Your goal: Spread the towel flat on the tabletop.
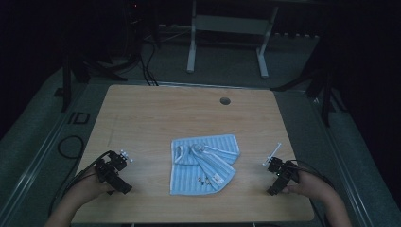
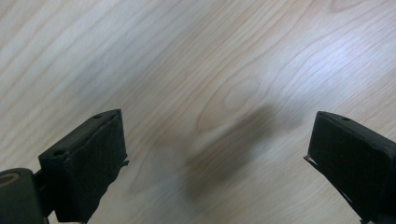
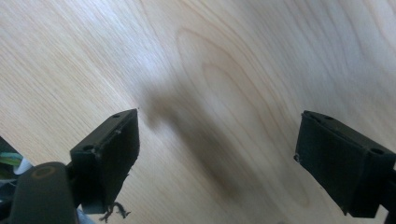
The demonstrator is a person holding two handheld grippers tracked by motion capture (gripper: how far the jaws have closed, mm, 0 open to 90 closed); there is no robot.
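Lying near the middle of the tabletop (image 1: 142, 113), somewhat toward its near edge, is a light blue striped cloth (image 1: 203, 164). It is loosely folded: a squarish lower layer spreads flat, and on top of it a narrower flap runs slantwise from the upper left down to the lower right. That flap bears a small white label (image 1: 216, 178) near its lower end, beside some small dark marks too tiny to read. A little bunched knot of fabric sits at the top of the fold.

The left tool (image 1: 124, 156) rests close to the near left corner of the tabletop, well apart from the cloth, held by the person's left hand (image 1: 92, 185). In the left gripper view its two black jaws stand wide apart with bare wood grain between them, and a soft shadow falls on the wood.

The right tool (image 1: 273, 161) sits close to the near right corner, also well apart from the cloth, gripped by the right hand (image 1: 307, 185). The right gripper view shows its jaws spread wide over bare wood, holding nothing; a few loose threads hang from the pad of the jaw at that view's left.

Near the far edge of the tabletop is a small round hole (image 1: 225, 100). Beyond that edge, on the dim floor, stands a white metal frame (image 1: 227, 28), with dark cables (image 1: 146, 66) trailing to the left of it.
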